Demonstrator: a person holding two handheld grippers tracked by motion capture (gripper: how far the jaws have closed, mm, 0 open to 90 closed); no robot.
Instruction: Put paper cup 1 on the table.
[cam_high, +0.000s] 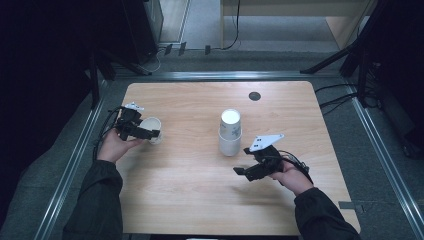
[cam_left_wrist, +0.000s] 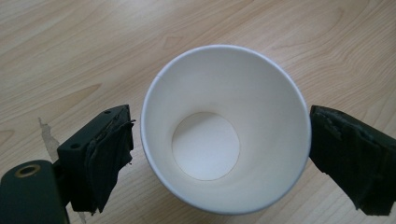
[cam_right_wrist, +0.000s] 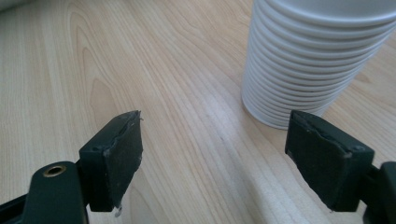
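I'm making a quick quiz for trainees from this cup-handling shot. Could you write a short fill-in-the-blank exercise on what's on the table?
1. The single paper cup between the pads of the left hand-held gripper stands with its mouth facing ____.
2. The stack of cups stands upside down near the ____ hand-held gripper.
3. The left pads are ____ of the cup's rim, not pressing it.
4. All the cups rest on a ____ table.

Missing words: up; right; clear; wooden

Wooden table (cam_high: 190, 195), round dark grommet (cam_high: 254, 96) — grey floor (cam_high: 210, 20), black cables (cam_high: 340, 100)
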